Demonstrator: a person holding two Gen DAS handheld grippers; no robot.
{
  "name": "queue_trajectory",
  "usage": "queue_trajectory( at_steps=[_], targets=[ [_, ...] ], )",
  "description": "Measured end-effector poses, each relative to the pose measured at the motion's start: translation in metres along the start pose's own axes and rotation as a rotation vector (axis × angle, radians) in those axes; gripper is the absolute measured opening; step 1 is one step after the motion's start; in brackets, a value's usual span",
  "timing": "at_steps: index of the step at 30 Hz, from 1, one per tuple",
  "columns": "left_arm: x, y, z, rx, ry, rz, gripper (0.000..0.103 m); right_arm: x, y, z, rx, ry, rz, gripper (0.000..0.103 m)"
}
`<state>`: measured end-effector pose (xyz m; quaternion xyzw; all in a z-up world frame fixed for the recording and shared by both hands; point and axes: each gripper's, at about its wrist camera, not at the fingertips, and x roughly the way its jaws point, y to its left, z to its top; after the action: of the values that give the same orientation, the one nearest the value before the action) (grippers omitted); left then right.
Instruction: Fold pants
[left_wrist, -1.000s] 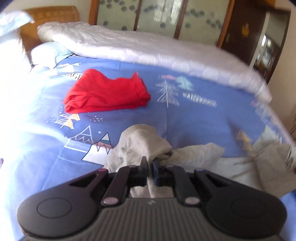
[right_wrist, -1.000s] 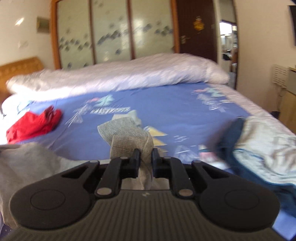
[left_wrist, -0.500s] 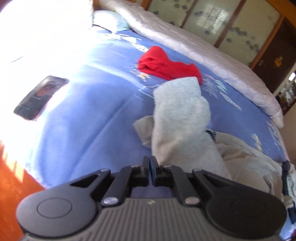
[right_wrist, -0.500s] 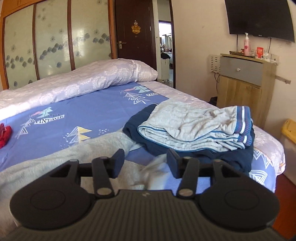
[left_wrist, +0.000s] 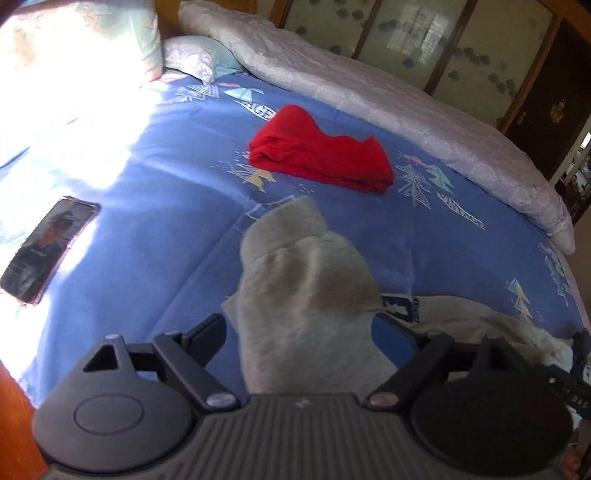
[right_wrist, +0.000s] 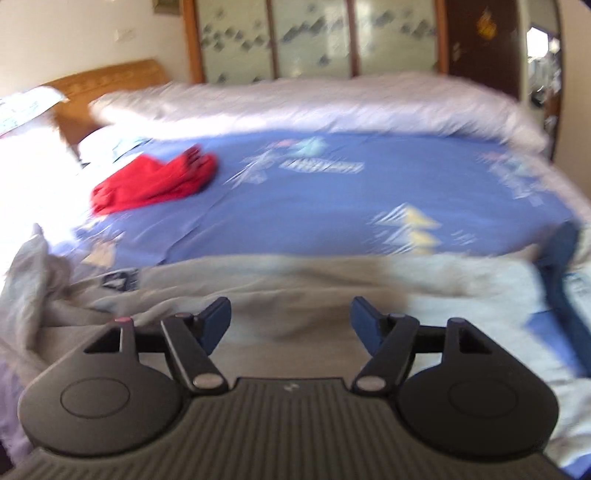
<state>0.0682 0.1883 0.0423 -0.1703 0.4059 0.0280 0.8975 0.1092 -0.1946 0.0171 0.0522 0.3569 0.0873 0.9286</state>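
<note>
While tilted downward, both claws (left_wrist: 299, 332) (right_wrist: 290, 321) gape over pants (left_wrist: 306, 288).

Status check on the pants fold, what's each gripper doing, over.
Left gripper open, just released, grey fabric pants bunched between its fingers. Right gripper open, nothing held. Black phone off to one side, not in the way.

- Left gripper (left_wrist: 300, 334): matte black body, ribbed grey centre panel, 2 rounded side housings, each with a shallow oval recess.
- Left gripper linkage: 2 black arms on silver pivot screws; blue pad on 1 finger.
- Right gripper (right_wrist: 291, 320): same black build, ribbed panel, silver screws, 2 dark blue finger pads (right_wrist: 364, 322), small pink cap.
</note>
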Motion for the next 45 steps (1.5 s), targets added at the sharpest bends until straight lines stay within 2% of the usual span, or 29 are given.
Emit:
queue_trajectory(
  at_steps=[3,4,5,6,7,8,9,10,11,12,15,19,23,25,27,28,30,31,32,33,35,37,40,42,43,44,45],
  targets=[
    [0.014,-0.025,0.001,0.067,0.004,-0.013,0.084,0.019,0.006,0.006,0.157,0.075,0.159,0.076],
    [0.02,-0.033,0.001,0.094,0.013,-0.005,0.073,0.026,0.008,0.007,0.209,0.092,0.175,0.076],
    [0.027,-0.039,0.0,0.117,0.034,0.005,0.051,0.034,0.009,0.009,0.256,0.11,0.182,0.076],
    [0.036,-0.044,-0.002,0.135,0.066,0.017,0.038,0.043,0.01,0.009,0.3,0.128,0.186,0.076],
    [0.044,-0.046,-0.005,0.144,0.094,0.026,0.012,0.051,0.011,0.009,0.338,0.142,0.182,0.075],
    [0.052,-0.046,-0.008,0.148,0.117,0.042,0.005,0.058,0.012,0.009,0.367,0.162,0.175,0.067],
    [0.055,-0.043,-0.012,0.146,0.129,0.047,0.005,0.066,0.013,0.007,0.391,0.184,0.175,0.046],
    [0.054,-0.039,-0.015,0.14,0.132,0.044,0.005,0.07,0.015,0.005,0.406,0.208,0.187,0.031],
    [0.051,-0.036,-0.018,0.138,0.128,0.038,0.004,0.074,0.015,0.004,0.414,0.231,0.198,0.003],
    [0.044,-0.031,-0.019,0.14,0.119,0.035,0.004,0.073,0.016,0.002,0.417,0.244,0.197,0.004],
    [0.015,-0.014,-0.024,0.129,0.087,0.014,0.004,0.05,0.012,-0.001,0.406,0.207,0.215,0.003],
    [-0.025,0.025,-0.029,0.051,0.068,0.013,0.004,0.004,0.003,-0.013,0.381,0.185,0.281,0.003],
    [-0.04,0.066,-0.042,-0.065,0.156,0.014,0.006,-0.033,-0.004,-0.041,0.364,0.243,0.308,0.002],
    [-0.049,0.081,-0.044,-0.091,0.159,0.047,0.006,-0.042,-0.002,-0.051,0.298,0.292,0.268,0.006],
    [-0.063,0.094,-0.036,-0.112,0.099,0.088,0.012,-0.044,-0.003,-0.05,0.261,0.342,0.281,0.008],
    [-0.069,0.097,-0.028,-0.12,0.065,0.103,0.018,-0.046,-0.005,-0.044,0.245,0.334,0.3,0.008],
    [-0.074,0.095,-0.006,-0.087,-0.014,0.125,0.028,-0.052,-0.001,-0.019,0.173,0.251,0.296,0.01],
    [-0.07,0.086,0.006,-0.049,-0.038,0.136,0.039,-0.048,0.002,-0.001,0.128,0.206,0.292,0.013],
    [-0.063,0.075,0.017,-0.004,-0.057,0.138,0.05,-0.041,0.007,0.016,0.09,0.166,0.291,0.025],
    [-0.054,0.063,0.027,0.041,-0.07,0.126,0.062,-0.03,0.01,0.033,0.054,0.127,0.293,0.053],
    [-0.024,0.032,0.047,0.133,-0.063,0.079,0.076,0.0,0.022,0.059,-0.024,0.062,0.304,0.076],
    [0.012,0.007,0.06,0.205,-0.012,0.032,0.088,0.042,0.043,0.08,-0.114,0.075,0.318,0.075],
    [0.063,-0.012,0.062,0.234,0.086,0.054,0.085,0.107,0.088,0.093,-0.253,0.18,0.369,0.075],
    [0.077,-0.009,0.053,0.236,0.128,0.02,0.081,0.138,0.123,0.092,-0.351,0.245,0.425,0.076],
    [0.08,-0.006,0.046,0.235,0.141,0.016,0.071,0.148,0.14,0.089,-0.403,0.262,0.456,0.076],
    [0.079,-0.001,0.04,0.242,0.145,0.019,0.051,0.155,0.154,0.087,-0.454,0.272,0.486,0.076],
    [0.074,0.003,0.032,0.251,0.143,0.014,0.041,0.161,0.167,0.084,-0.505,0.28,0.517,0.076]
  ],
)
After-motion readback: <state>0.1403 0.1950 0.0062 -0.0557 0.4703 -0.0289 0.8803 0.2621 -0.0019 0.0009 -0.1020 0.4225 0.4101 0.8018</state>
